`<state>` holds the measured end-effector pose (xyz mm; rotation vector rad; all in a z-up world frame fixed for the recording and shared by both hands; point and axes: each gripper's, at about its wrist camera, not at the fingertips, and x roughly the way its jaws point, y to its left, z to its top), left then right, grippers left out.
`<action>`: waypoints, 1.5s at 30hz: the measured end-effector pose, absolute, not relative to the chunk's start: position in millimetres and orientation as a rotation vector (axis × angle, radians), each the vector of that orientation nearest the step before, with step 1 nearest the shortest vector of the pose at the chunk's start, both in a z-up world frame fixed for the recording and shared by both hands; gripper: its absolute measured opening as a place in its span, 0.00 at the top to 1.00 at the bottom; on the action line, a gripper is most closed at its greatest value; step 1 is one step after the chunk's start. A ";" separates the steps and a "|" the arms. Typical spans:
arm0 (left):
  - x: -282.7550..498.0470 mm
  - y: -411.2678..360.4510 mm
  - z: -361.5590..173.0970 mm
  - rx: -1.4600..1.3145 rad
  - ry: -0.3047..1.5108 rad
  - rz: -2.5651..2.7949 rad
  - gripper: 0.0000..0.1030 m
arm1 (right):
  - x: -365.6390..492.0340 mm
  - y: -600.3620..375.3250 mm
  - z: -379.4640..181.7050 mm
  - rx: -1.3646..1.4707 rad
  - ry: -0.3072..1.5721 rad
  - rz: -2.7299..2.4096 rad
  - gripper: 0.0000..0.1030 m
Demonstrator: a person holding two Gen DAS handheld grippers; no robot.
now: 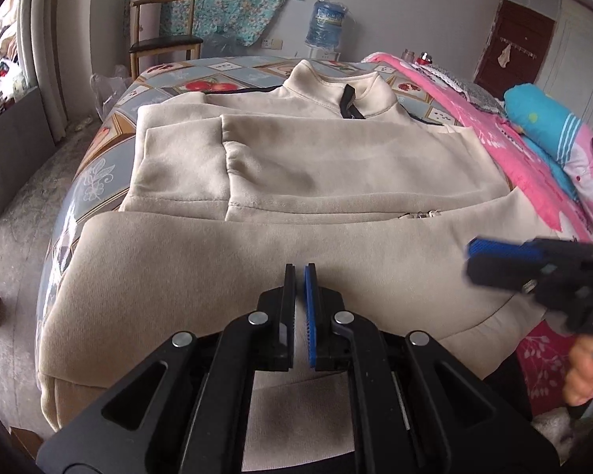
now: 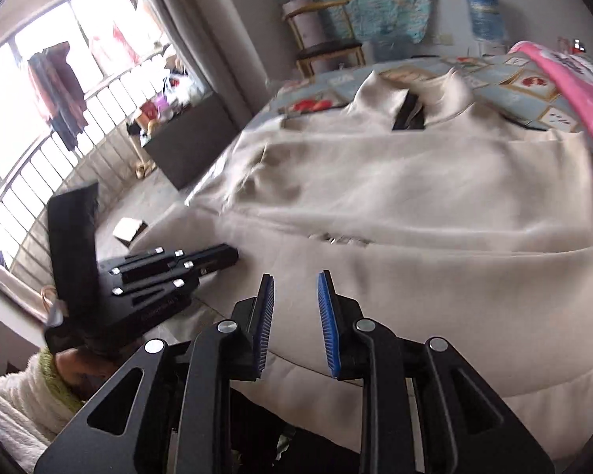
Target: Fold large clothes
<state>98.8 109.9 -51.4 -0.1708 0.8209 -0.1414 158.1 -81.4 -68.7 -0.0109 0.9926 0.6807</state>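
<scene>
Left wrist view: cream jacket [image 1: 296, 166] lies flat on the bed [image 1: 99, 166], sleeves folded across the chest, collar at the far end. Left gripper [image 1: 299, 272] jaws clenched, empty, over the near hem. Right wrist view: right gripper [image 2: 294, 288] jaws parted a little, nothing between, also over the hem. Next, I think: pinch both hem corners evenly, fold toward the collar.
</scene>
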 end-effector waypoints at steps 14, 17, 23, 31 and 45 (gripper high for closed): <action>50.8 213.0 -26.0 -0.375 0.826 -0.005 0.51 | 166.4 -80.9 -77.2 0.027 1.040 0.688 0.78; 60.3 209.8 -36.8 -0.423 0.848 -0.036 0.51 | 163.8 -76.5 -75.4 -0.016 1.032 0.678 0.78; 87.2 222.2 -54.4 -0.535 0.924 -0.049 0.54 | 162.0 -73.5 -74.8 -0.043 1.019 0.665 0.78; 99.6 231.0 -50.2 -0.639 0.907 -0.162 0.88 | 161.7 -74.3 -75.2 -0.041 1.016 0.662 0.78; 89.2 222.4 -52.2 -0.322 0.805 0.018 0.92 | 160.4 -72.3 -74.9 -0.052 1.013 0.662 0.78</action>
